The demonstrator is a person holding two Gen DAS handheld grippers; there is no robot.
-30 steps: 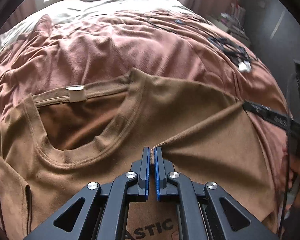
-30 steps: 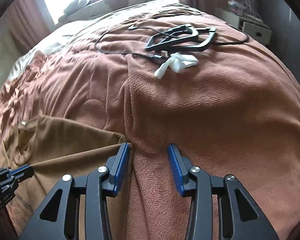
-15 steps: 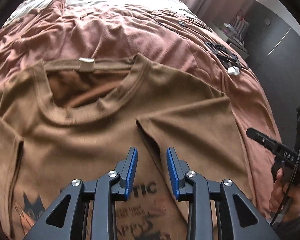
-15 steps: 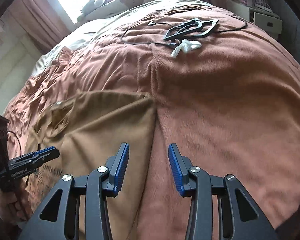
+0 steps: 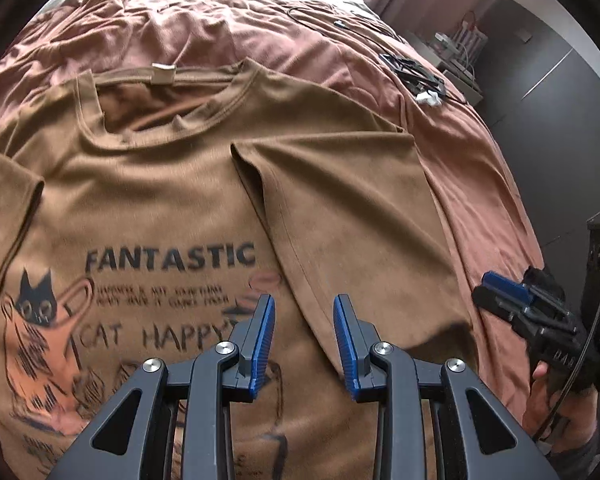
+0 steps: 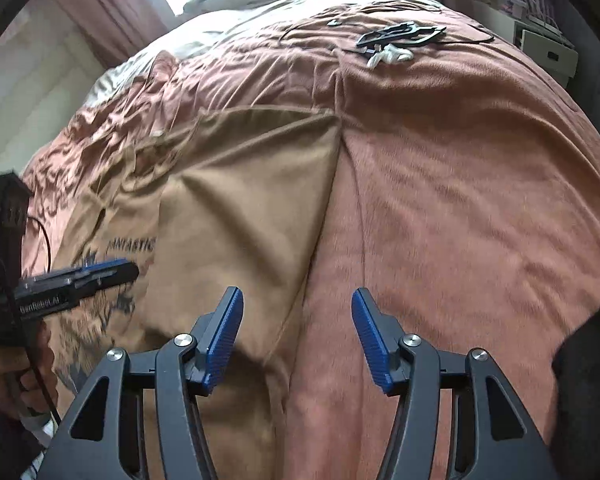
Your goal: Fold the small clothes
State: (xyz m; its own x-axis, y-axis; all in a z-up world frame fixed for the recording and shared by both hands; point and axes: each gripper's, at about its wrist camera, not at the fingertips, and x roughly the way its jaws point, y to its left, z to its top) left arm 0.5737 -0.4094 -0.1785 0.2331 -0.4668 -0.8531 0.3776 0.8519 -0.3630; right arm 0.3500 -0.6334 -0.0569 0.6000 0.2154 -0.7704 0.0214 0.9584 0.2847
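A brown T-shirt [image 5: 148, 192] with a cat print and the word FANTASTIC lies face up on the bed, collar at the far end. Its right sleeve [image 5: 340, 208] is folded inward over the chest. My left gripper [image 5: 304, 340] hovers open above the shirt's printed front, nothing between its blue pads. In the right wrist view the shirt [image 6: 236, 208] lies left of centre with its folded edge running down the middle. My right gripper [image 6: 296, 332] hangs over that edge, its jaws opening and empty. Each gripper shows in the other's view: the right gripper [image 5: 500, 296], the left gripper [image 6: 100, 272].
A rust-pink blanket [image 6: 460, 200] covers the bed. Black cables, a black frame [image 6: 400, 34] and a white cloth scrap [image 6: 392, 56] lie at its far end. A white bedside unit [image 6: 548, 48] stands at the right. Pillows sit by the window. A hand [image 5: 548, 396] holds the right gripper.
My left gripper let go of the sleeve fold and drew back toward the shirt's hem, so the print came into view. The right gripper also pulled back and its jaws widened.
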